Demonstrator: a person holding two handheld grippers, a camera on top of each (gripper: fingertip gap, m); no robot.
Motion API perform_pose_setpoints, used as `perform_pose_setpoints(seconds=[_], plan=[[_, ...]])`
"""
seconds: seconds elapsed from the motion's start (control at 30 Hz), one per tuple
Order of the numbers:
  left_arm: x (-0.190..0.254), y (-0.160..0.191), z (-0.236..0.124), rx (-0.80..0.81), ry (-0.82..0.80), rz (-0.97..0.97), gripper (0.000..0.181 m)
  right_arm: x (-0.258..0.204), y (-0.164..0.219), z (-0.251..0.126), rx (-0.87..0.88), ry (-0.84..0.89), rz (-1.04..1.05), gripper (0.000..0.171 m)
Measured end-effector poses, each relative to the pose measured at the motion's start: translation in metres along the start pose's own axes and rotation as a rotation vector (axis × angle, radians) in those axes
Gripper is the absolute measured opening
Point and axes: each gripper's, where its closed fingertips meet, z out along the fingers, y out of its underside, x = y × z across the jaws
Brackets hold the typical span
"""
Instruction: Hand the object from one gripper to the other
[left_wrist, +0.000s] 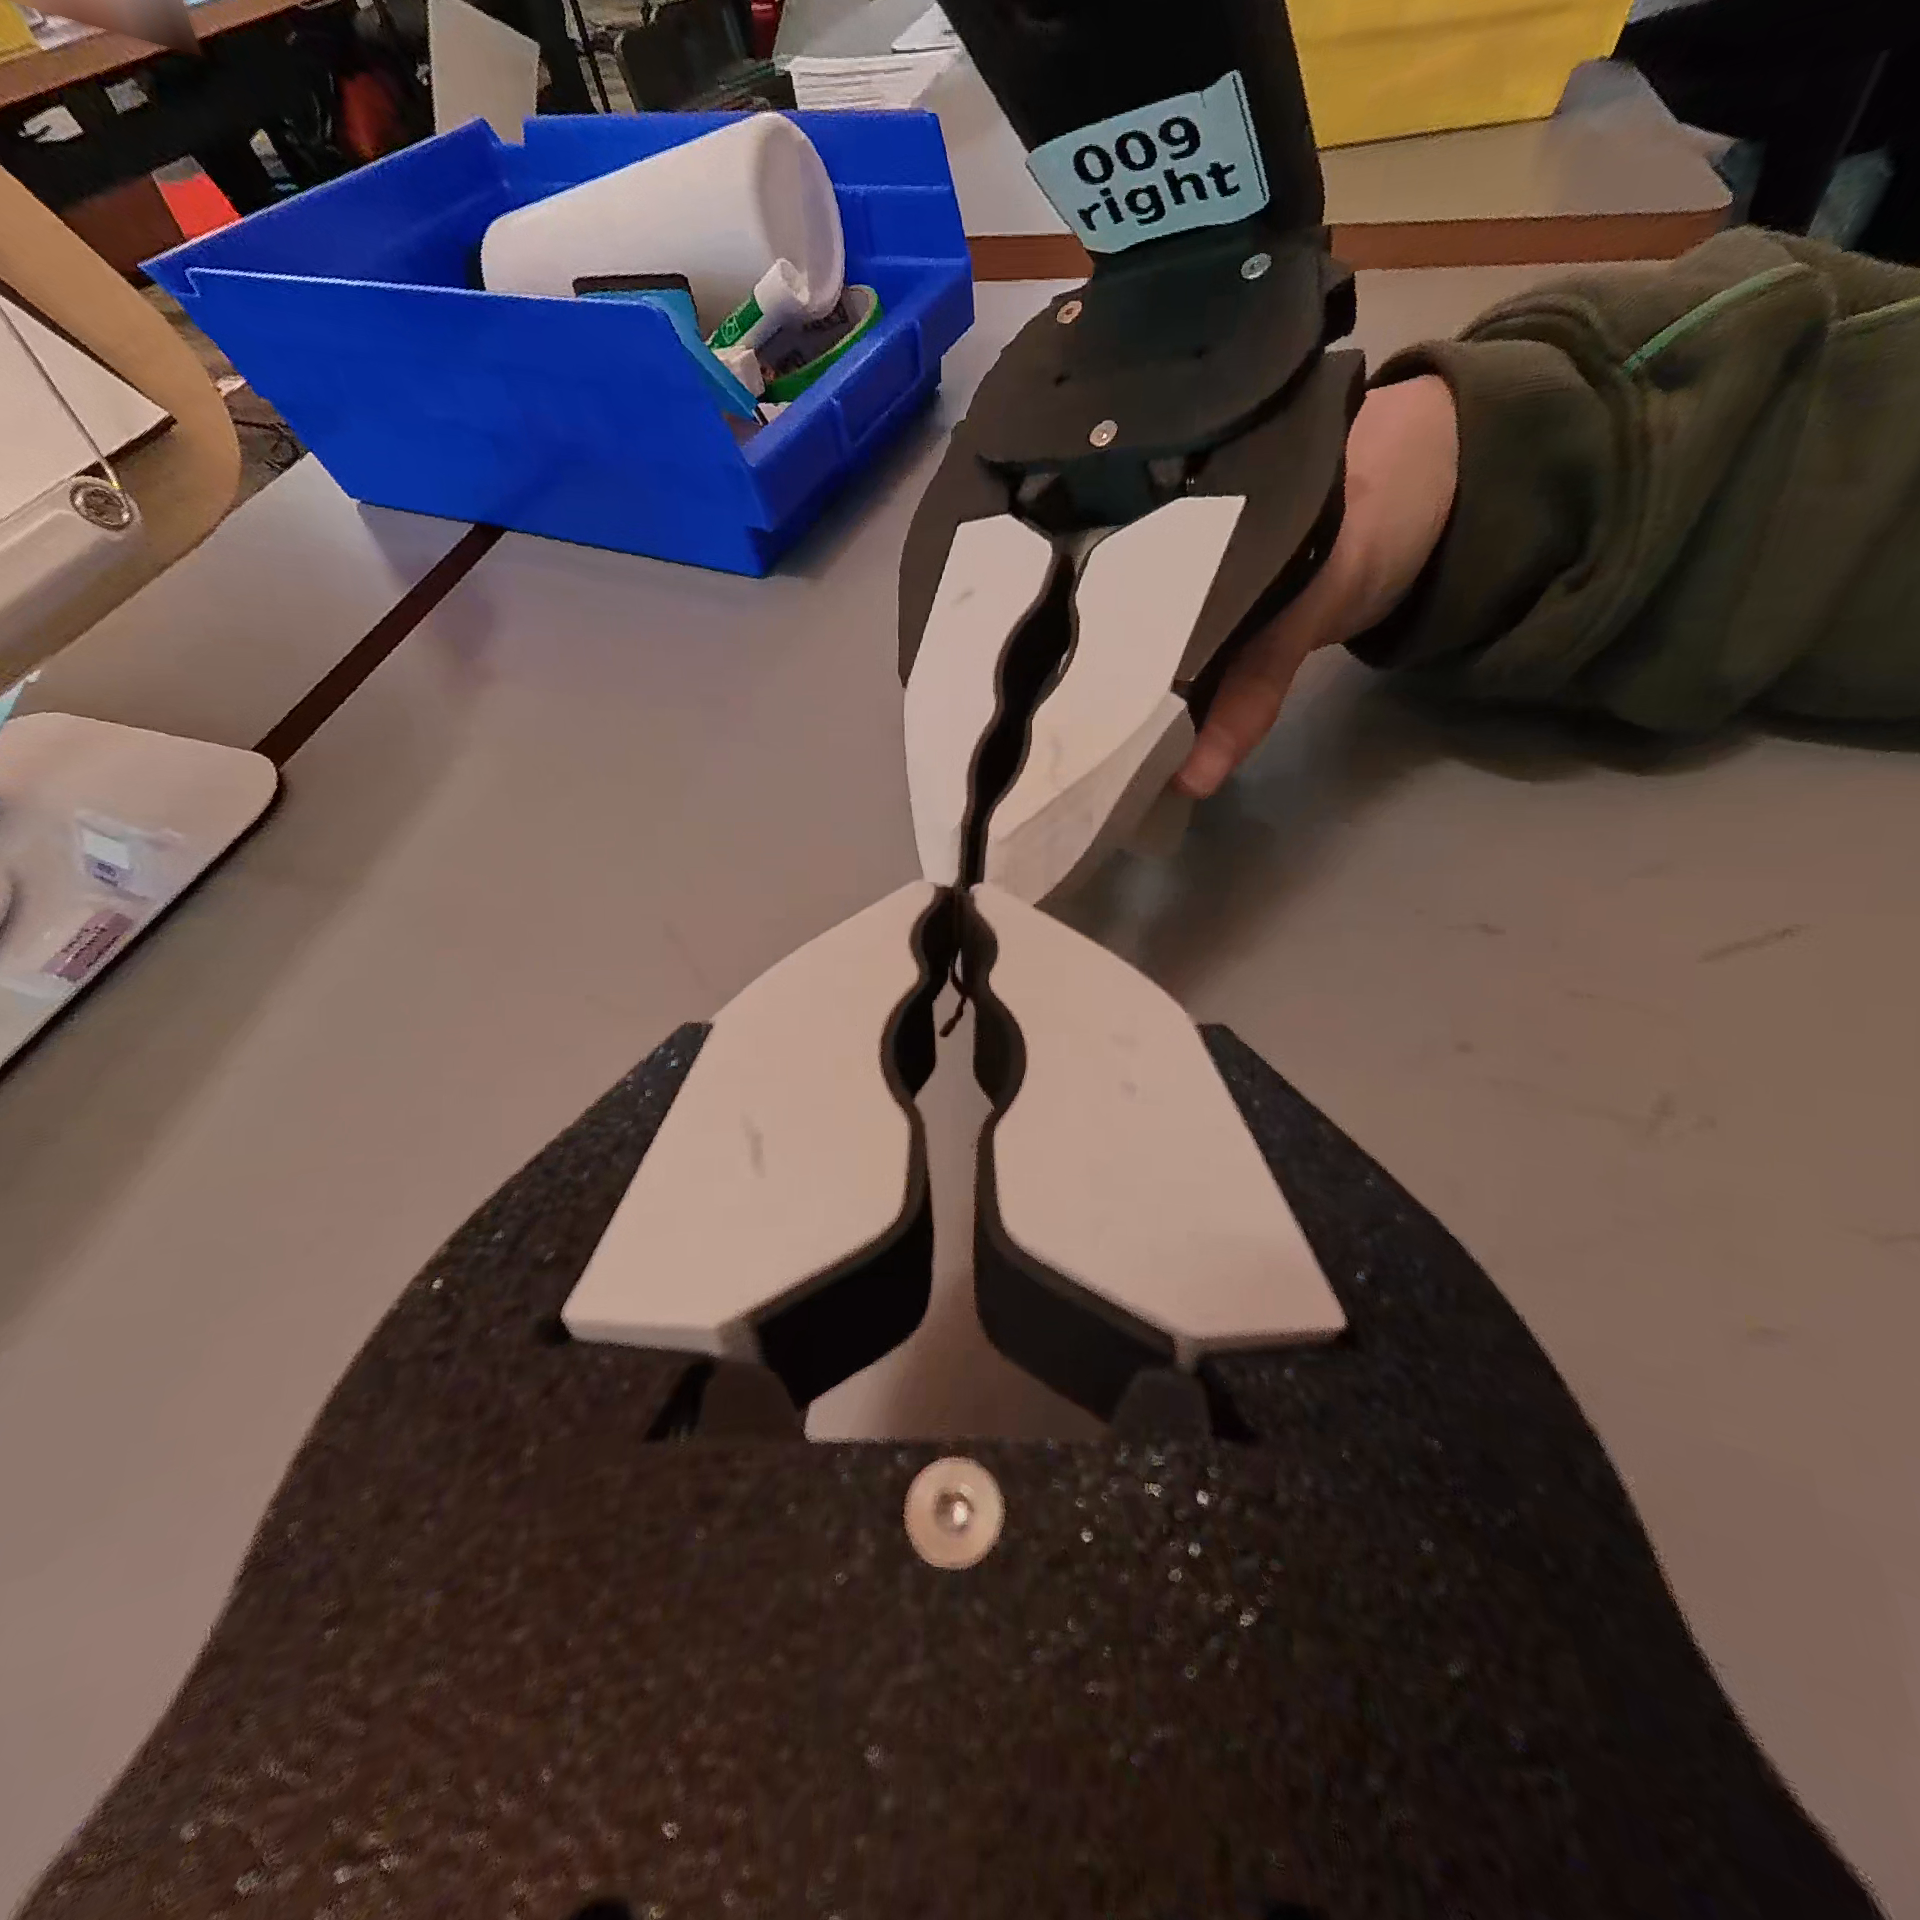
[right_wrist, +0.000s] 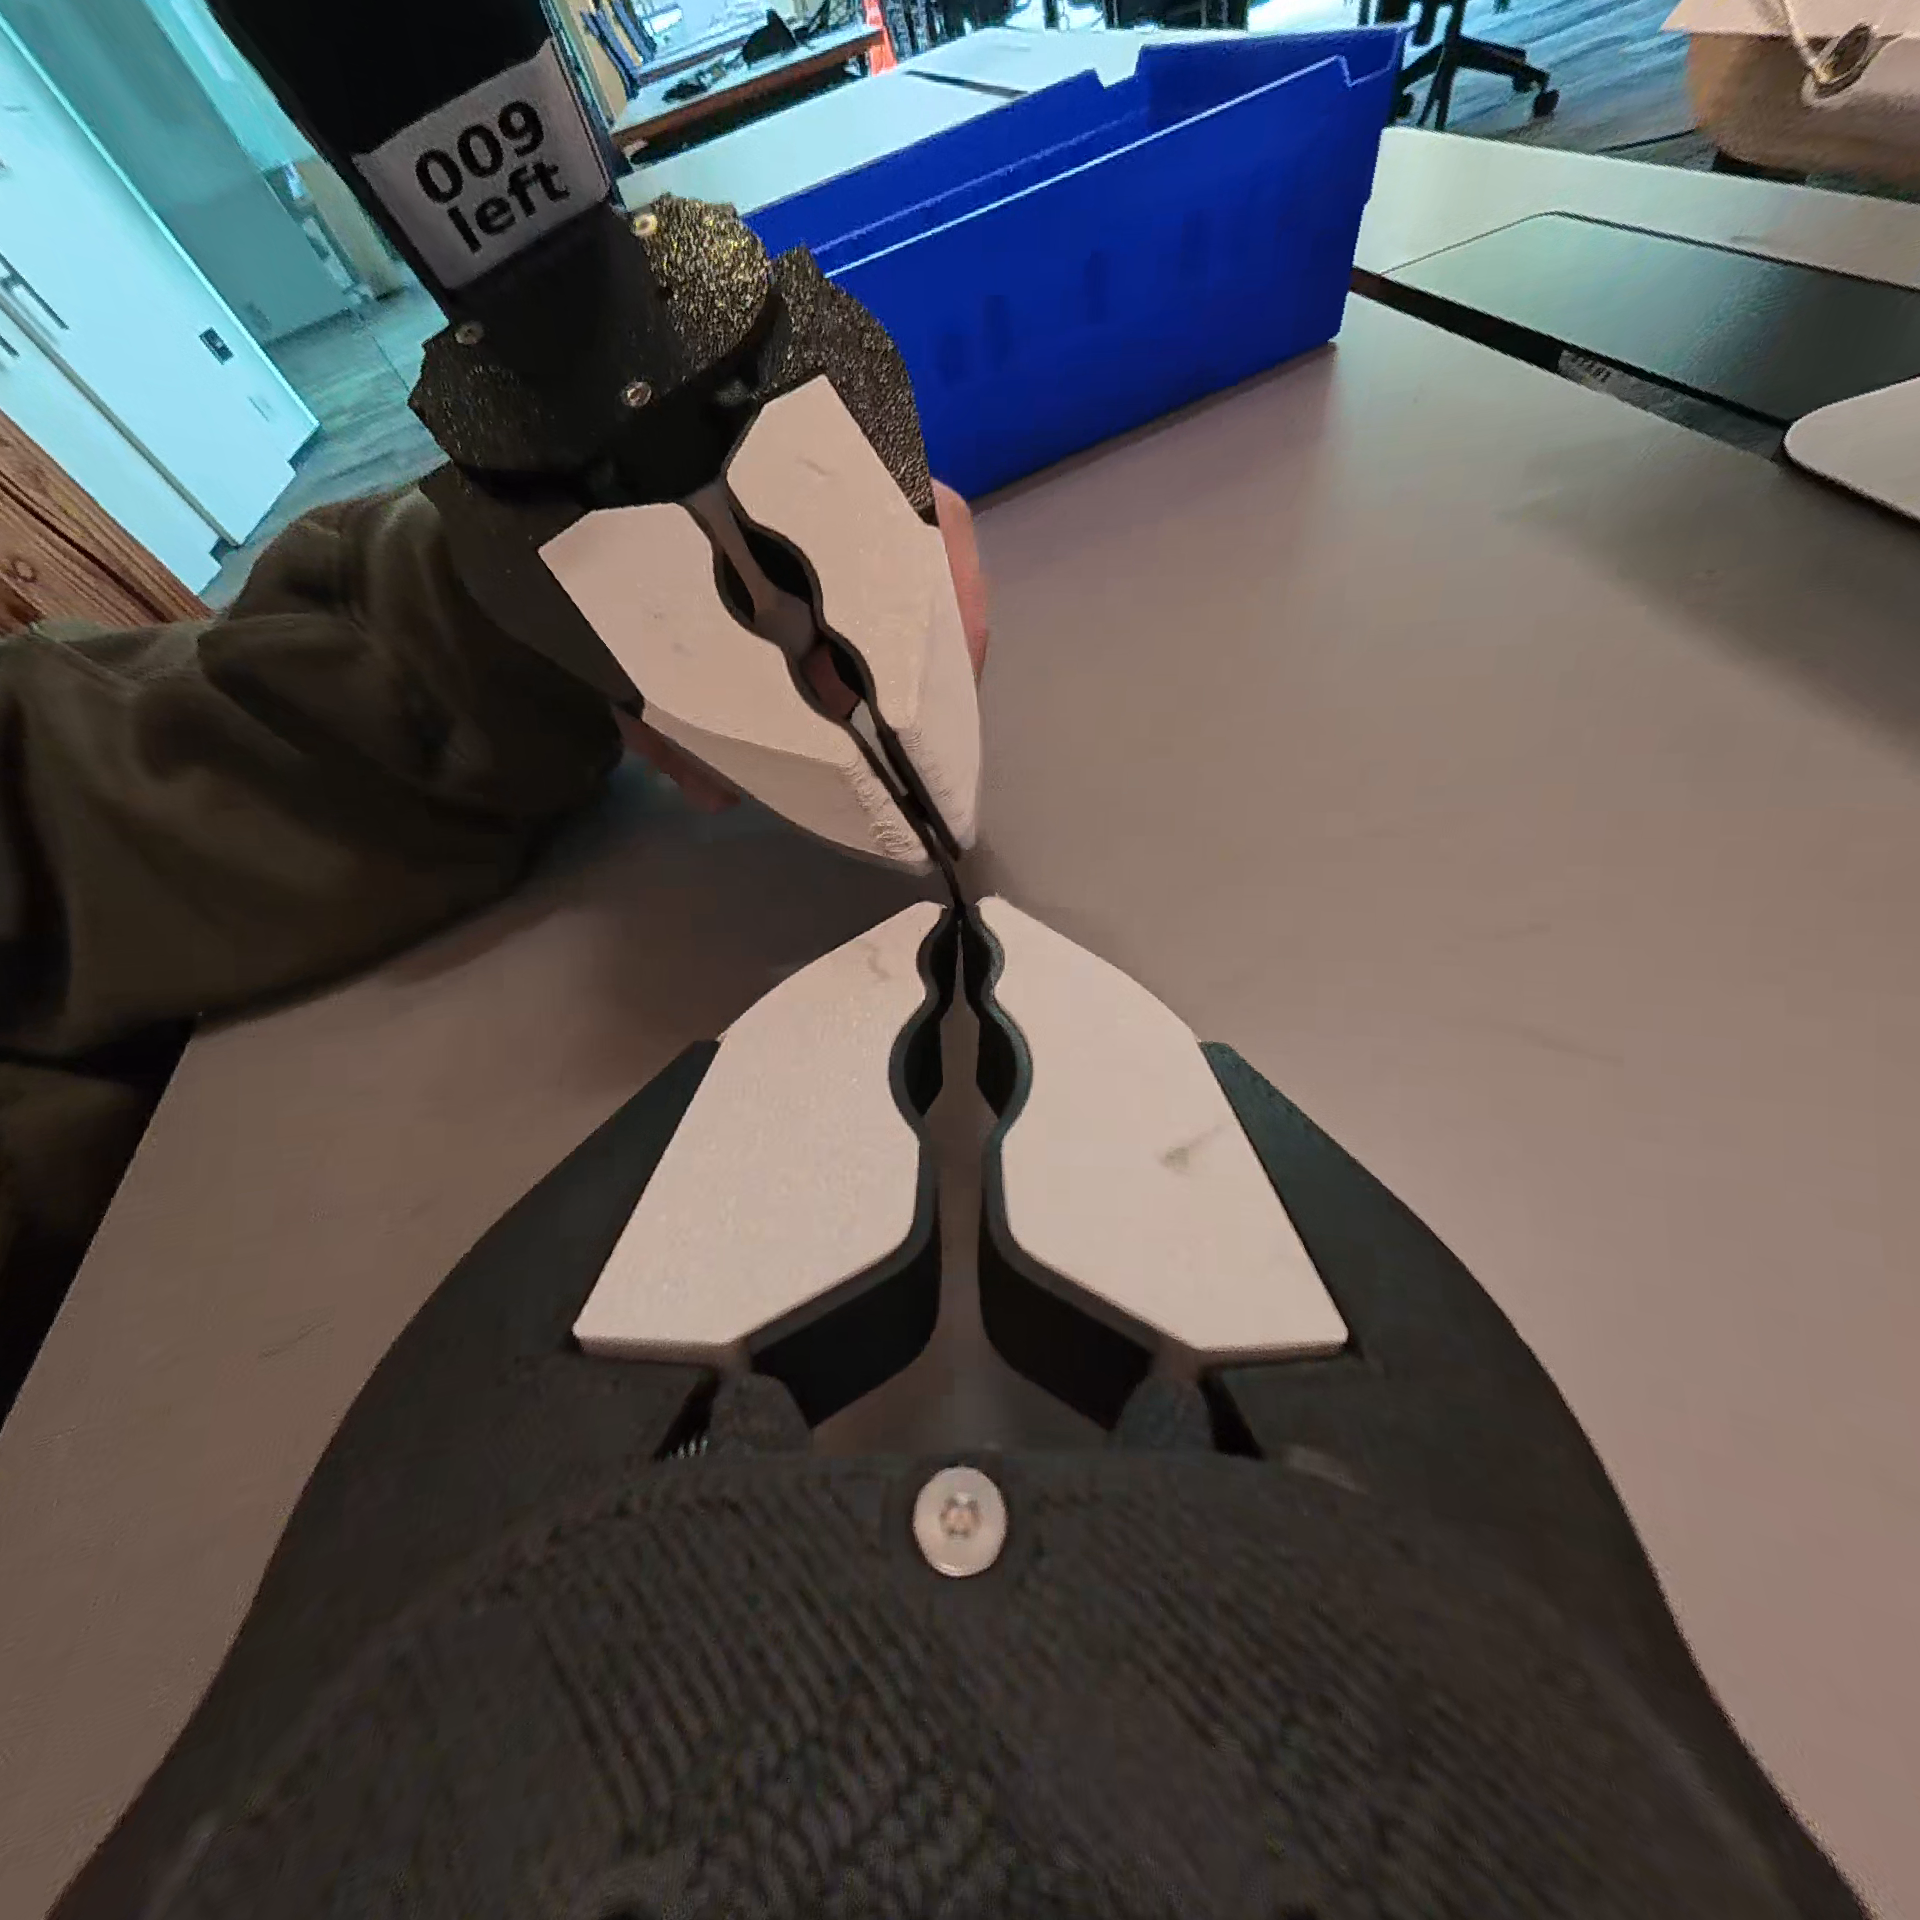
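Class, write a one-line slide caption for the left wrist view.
Left gripper and right gripper, both shut, meet tip to tip over a grey table, blue bin behind.

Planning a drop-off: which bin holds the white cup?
The blue bin, nearer; the white cup lies on its side inside it. The yellow bin sits farther back.

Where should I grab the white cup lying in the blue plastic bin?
Probably across the middle of the white tapered cup, coming from above. It lies on its side atop the clutter in the blue plastic bin, rounded wall exposed upward, and the bin's walls block sideways approaches.
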Motion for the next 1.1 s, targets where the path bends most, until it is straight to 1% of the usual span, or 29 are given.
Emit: perform_pose_setpoints(seconds=[0.13,0.17,0.23,0.3,0.33,0.4,0.47,0.53,0.63,0.73,0.87,0.93,0.97,1.1], plan=[[-0.006,-0.006,-0.002,0.054,-0.011,-0.058,0.000,0.000,-0.006,-0.001,0.054,-0.005,0.024,0.001],[-0.009,-0.010,-0.003,0.095,-0.013,-0.099,0.000,0.001,-0.008,-0.002,0.080,-0.010,0.039,0.005],[-0.018,-0.020,-0.008,0.210,-0.021,-0.215,0.000,0.005,-0.012,-0.003,0.118,-0.001,0.077,0.016],[-0.030,-0.028,-0.014,0.323,-0.033,-0.358,0.000,0.007,-0.019,-0.004,0.167,0.018,0.060,0.028],[-0.036,-0.029,-0.016,0.370,-0.039,-0.438,0.000,0.009,-0.024,-0.005,0.203,0.049,0.015,0.035],[-0.047,-0.029,-0.019,0.443,-0.034,-0.603,0.000,0.016,-0.035,-0.010,0.273,0.175,-0.161,0.039],[-0.051,-0.027,-0.020,0.482,0.000,-0.744,0.001,0.023,-0.044,-0.019,0.325,0.368,-0.420,0.042],[-0.051,-0.029,-0.021,0.515,0.057,-0.857,0.000,0.018,-0.054,-0.028,0.360,0.514,-0.693,0.046],[-0.046,-0.034,-0.021,0.540,0.148,-0.961,0.000,0.012,-0.049,-0.022,0.254,0.608,-0.991,0.041],[-0.040,-0.032,-0.018,0.503,0.193,-0.995,0.000,0.010,-0.039,-0.011,0.140,0.652,-1.186,0.037],[-0.034,-0.028,-0.013,0.458,0.230,-1.016,0.000,0.008,-0.037,-0.007,0.096,0.680,-1.274,0.025],[-0.032,-0.026,-0.011,0.440,0.235,-1.019,0.000,0.007,-0.038,-0.008,0.096,0.687,-1.287,0.011],[-0.033,-0.025,-0.010,0.439,0.231,-1.023,0.000,0.007,-0.039,-0.009,0.099,0.691,-1.287,0.007],[-0.032,-0.022,-0.008,0.421,0.231,-1.027,0.000,0.006,-0.042,-0.012,0.104,0.704,-1.293,0.001]])
